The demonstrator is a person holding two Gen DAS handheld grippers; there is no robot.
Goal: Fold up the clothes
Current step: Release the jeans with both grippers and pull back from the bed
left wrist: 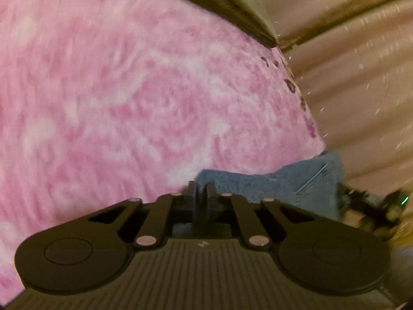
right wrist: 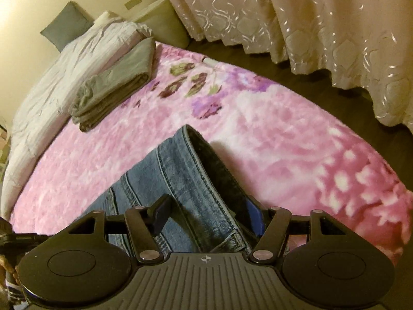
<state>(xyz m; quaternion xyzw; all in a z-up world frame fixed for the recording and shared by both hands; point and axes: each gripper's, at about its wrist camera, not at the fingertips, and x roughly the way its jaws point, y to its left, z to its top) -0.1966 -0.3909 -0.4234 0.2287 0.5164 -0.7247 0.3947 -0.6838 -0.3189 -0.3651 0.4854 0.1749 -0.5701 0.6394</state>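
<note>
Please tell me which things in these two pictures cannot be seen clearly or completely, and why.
- Jeans: in the right wrist view the lower part is cut off behind the right gripper, so their full layout is hidden.
- Jeans edge: the left wrist view is motion-blurred; the left gripper covers the grasp point.
- Blanket: its pattern is smeared in the left wrist view.
- Folded grey cloth: type unclear.

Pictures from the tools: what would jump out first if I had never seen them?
The fuzzy pink blanket fills almost everything, with purple flowers at its far end. Blue jeans lie on it close by: the right tool is open around them, and the left tool is shut on a denim edge. Farther left sits a folded grey cloth, and shiny curtains hang behind.
</note>
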